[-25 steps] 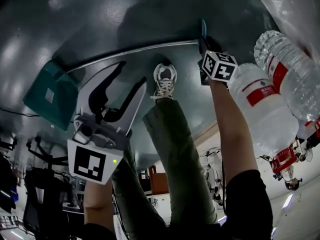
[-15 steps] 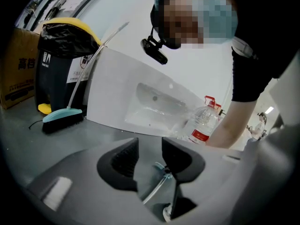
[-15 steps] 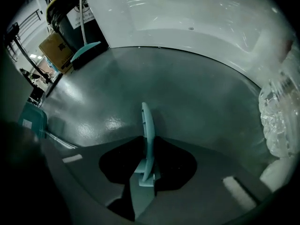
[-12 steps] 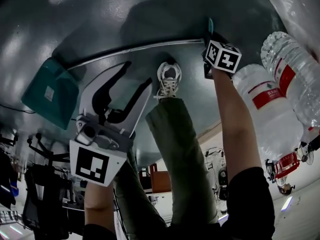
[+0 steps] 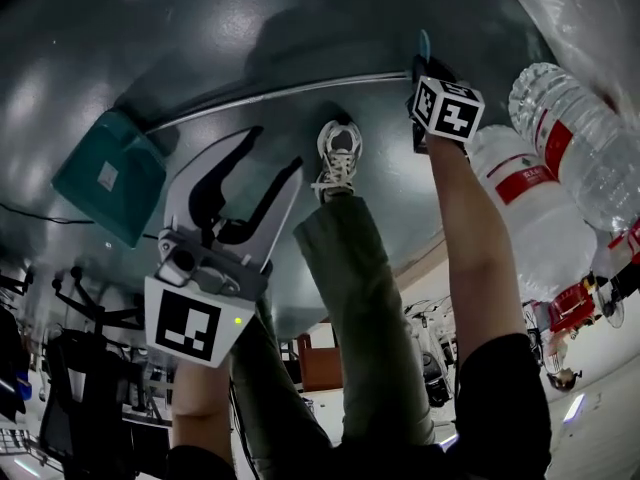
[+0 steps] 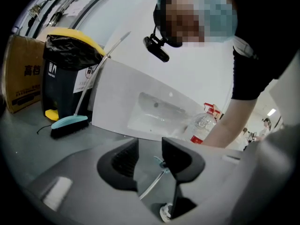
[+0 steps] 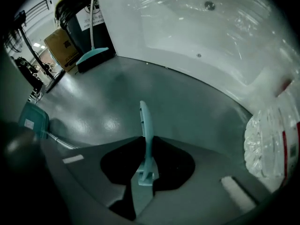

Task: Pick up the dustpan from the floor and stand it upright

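Dustpan (image 5: 108, 176): the teal pan sits low at the left of the head view, on or just over the dark glossy floor (image 5: 250, 18) (I cannot tell which). It has a pale label on its face.
Pole (image 5: 270, 96): a thin metal shaft runs from the pan across the floor, past the toe of the shoe, to the right gripper.
Grip (image 7: 145, 118): the teal plastic end of the pole stands between the right gripper's jaws and sticks out beyond them.
Right gripper (image 7: 146, 142): it points steeply down and pinches the teal grip from both sides. Its jaws have just been closing with that grip between them.
Left gripper (image 5: 272, 153): it is held out ahead of the person's left arm, with its jaws spread wide and nothing in them (its own view shows only floor, the far pole and the shoe through the gap). It is clear of the pole.
Shoe (image 5: 338, 153): a white laced trainer is on the floor between the two grippers, with an olive trouser leg (image 5: 350, 298) above it.
Water bottles (image 5: 560, 158): large clear bottles with red-and-white labels lie at the right, beside the right arm.
Brush (image 6: 69, 124): it has a teal back and dark bristles and rests on the floor, with its long handle leaning towards the bin.
Bin (image 6: 65, 69): it is dark, with a black bag and a yellow lid. A cardboard box (image 6: 23, 74) stands just beside it.
White wrapped panel (image 6: 154, 102): it stands behind the brush and bottles.
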`<action>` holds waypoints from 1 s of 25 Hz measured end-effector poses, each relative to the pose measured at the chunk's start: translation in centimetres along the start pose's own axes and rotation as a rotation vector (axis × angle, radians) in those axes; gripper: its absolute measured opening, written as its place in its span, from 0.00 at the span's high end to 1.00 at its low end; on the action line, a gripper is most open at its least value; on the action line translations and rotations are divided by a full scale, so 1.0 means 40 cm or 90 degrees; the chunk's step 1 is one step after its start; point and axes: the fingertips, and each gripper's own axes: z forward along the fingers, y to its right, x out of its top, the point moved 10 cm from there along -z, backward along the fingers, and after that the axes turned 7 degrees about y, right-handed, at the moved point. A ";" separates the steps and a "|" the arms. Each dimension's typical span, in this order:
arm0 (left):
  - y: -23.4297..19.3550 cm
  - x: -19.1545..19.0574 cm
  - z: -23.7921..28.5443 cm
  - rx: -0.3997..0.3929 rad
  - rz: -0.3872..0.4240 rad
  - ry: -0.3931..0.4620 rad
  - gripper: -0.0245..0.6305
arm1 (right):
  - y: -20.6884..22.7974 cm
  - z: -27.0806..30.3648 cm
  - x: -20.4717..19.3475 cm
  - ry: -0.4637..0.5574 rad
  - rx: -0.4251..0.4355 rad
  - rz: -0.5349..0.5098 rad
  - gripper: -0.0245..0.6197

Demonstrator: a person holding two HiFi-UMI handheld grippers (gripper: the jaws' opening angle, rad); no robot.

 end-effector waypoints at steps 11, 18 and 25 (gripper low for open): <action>0.015 0.151 -0.224 0.049 -0.002 0.036 0.71 | -0.148 -0.219 0.282 0.071 -0.035 -0.105 0.87; 0.024 0.253 -0.428 0.099 -0.011 0.054 0.71 | -0.287 -0.387 0.443 0.106 -0.040 -0.170 0.87; 0.043 0.339 -0.627 0.169 -0.023 0.093 0.71 | -0.433 -0.544 0.636 0.156 -0.057 -0.261 0.87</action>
